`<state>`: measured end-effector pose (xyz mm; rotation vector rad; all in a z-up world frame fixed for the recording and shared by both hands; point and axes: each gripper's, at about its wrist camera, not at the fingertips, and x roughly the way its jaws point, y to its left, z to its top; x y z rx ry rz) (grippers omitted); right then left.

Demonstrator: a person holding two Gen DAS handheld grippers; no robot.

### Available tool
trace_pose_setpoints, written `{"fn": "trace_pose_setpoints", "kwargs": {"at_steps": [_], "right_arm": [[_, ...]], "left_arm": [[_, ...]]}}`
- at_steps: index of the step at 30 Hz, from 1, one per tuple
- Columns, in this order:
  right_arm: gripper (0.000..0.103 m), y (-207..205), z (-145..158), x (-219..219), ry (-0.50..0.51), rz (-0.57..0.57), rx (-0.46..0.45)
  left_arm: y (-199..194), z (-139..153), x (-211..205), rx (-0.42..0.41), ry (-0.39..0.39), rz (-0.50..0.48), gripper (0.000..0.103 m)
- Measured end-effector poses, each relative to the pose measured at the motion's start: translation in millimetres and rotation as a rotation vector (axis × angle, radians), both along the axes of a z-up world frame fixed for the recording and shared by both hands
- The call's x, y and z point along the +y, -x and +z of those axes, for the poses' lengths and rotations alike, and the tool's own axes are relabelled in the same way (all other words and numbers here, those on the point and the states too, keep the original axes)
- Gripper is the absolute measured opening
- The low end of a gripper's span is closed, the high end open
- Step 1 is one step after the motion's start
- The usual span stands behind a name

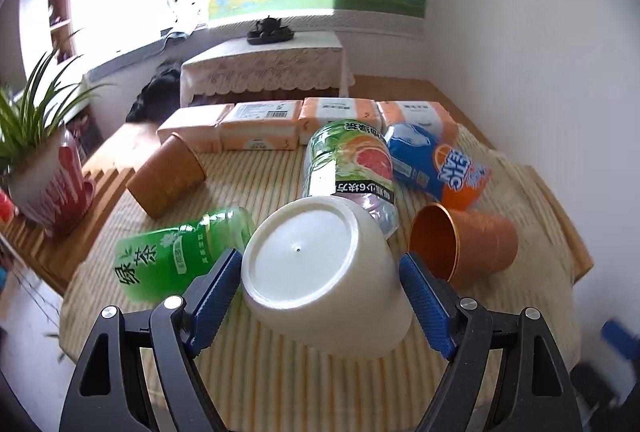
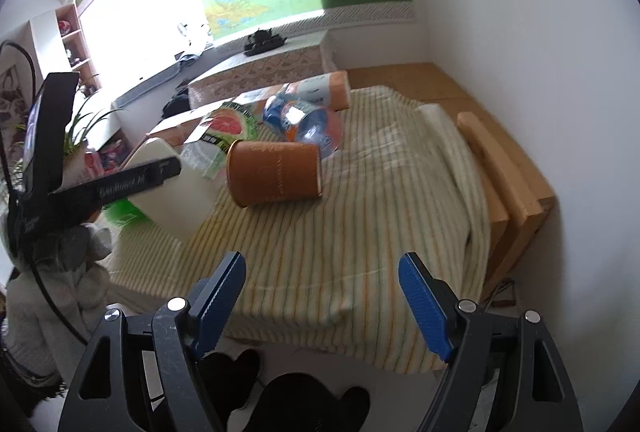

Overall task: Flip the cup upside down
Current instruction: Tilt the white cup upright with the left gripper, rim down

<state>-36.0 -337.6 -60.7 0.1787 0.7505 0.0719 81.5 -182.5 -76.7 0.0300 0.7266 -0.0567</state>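
Note:
A white cup (image 1: 320, 272) lies tilted between the blue pads of my left gripper (image 1: 320, 272), its flat base toward the camera and its mouth down on the striped cloth. The pads touch or nearly touch both its sides; the jaws stand wide. In the right wrist view the same white cup (image 2: 180, 200) sits at the left, with the left gripper's black finger across it. My right gripper (image 2: 322, 274) is open and empty above the cloth's near edge. An orange cup (image 1: 468, 244) lies on its side right of the white cup; it also shows in the right wrist view (image 2: 276, 172).
A brown cup (image 1: 168, 176) lies on its side at the left. Three bottles lie on the cloth: green tea (image 1: 176, 256), grapefruit (image 1: 348, 160), orange soda (image 1: 440, 168). Tissue packs (image 1: 260, 128) line the back. A potted plant (image 1: 44, 168) stands at the left. The wooden table edge (image 2: 516, 168) is at the right.

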Motion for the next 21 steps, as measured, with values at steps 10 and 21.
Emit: {"fn": "trace_pose_setpoints", "kwargs": {"at_steps": [10, 21], "right_arm": [[0.075, 8.6, 13.1, 16.9, 0.12, -0.086, -0.075], [0.075, 6.8, 12.9, 31.4, 0.089, -0.083, -0.072]], "left_arm": [[5.4, 1.2, 8.8, 0.004, -0.015, -0.091, 0.083], [6.5, 1.4, 21.3, 0.015, 0.004, -0.144, 0.083]]}}
